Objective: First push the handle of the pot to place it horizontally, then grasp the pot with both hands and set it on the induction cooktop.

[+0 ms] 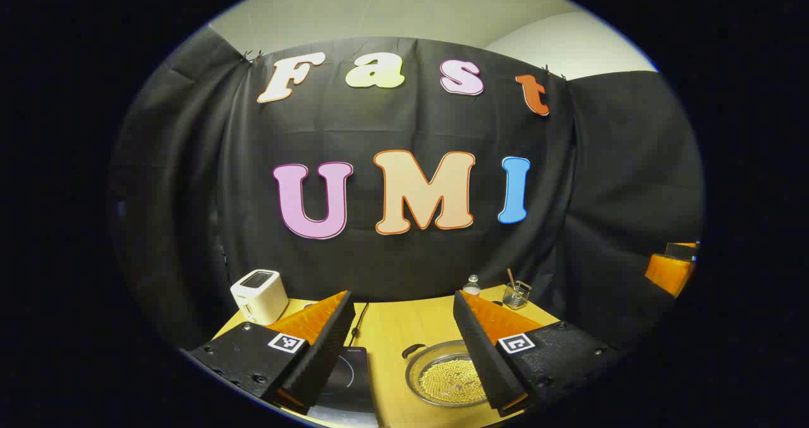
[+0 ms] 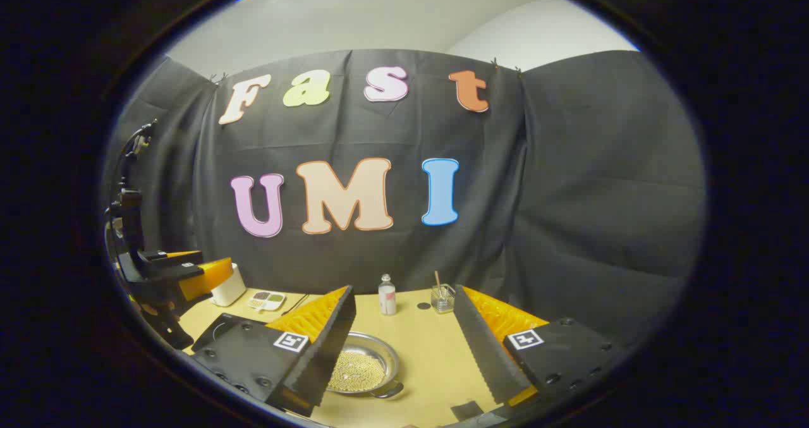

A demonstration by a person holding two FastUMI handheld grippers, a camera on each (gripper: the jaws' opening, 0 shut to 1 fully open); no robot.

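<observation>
Opening stage of the pot task, seen from both tool-mounted cameras. The left tool (image 1: 401,317) and the right tool (image 2: 404,311) are both held above the bench (image 2: 430,346) with their fingers spread wide and nothing between them. The pot (image 2: 360,368), a shallow metal vessel filled with small pale beads, sits on the bench, untouched; in the left gripper view it lies just right of the induction cooktop (image 1: 344,377) and is partly hidden by that tool's right finger. A small dark handle (image 1: 412,351) projects from the rim on the far left side in that view, and a second handle (image 2: 387,390) shows at the near rim in the right gripper view, so the handles appear to lie off the horizontal line. The step in hand is judged to be the first: pushing a handle to turn the pot. The next move calls for one tool to descend beside a handle and nudge it sideways, gently enough that the beads stay in. A toaster (image 1: 259,295), a bottle (image 2: 387,295) and a glass jar (image 2: 442,298) stand well behind
</observation>
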